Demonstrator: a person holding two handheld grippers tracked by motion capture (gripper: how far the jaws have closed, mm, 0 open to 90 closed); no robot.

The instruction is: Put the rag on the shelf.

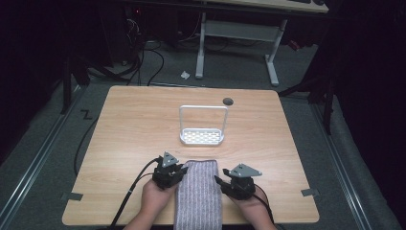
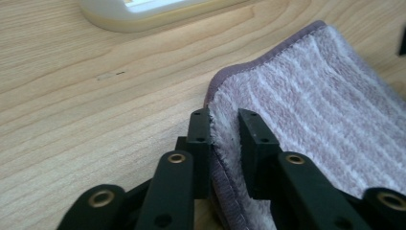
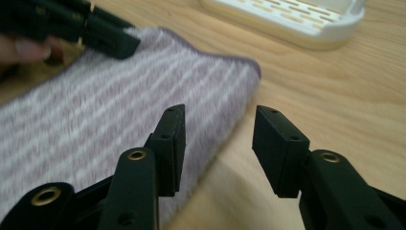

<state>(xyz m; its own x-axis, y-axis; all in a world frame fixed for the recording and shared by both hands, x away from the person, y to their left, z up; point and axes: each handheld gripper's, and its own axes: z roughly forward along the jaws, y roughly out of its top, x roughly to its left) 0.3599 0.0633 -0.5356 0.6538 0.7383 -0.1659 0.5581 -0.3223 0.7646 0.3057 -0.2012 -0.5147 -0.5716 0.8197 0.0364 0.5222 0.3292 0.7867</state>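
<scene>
Dark floor and trailing cables surround a pale wooden table (image 1: 143, 120), where a folded striped purple-grey towel (image 1: 197, 194) lies lengthwise at the near edge, its near end reaching that edge between the person's two hands. A white rack (image 1: 202, 136) with a tall wire handle stands well apart beyond it, and nothing hangs on it yet, so the work looks to be at an early stage: the towel is folded into a narrow strip, and lifting or moving it is still to come. The left gripper (image 2: 224, 125) sits at the towel's left far corner with its jaws drawn in around the hemmed edge; the pads appear to pinch the pile, though the view is too close to be certain. The right gripper (image 3: 218, 143) hovers low at the right edge with jaws parted, one pad over the cloth, the other over bare wood, gripping nothing. Both hands rest low on the table, grippers angled inward toward each other
</scene>
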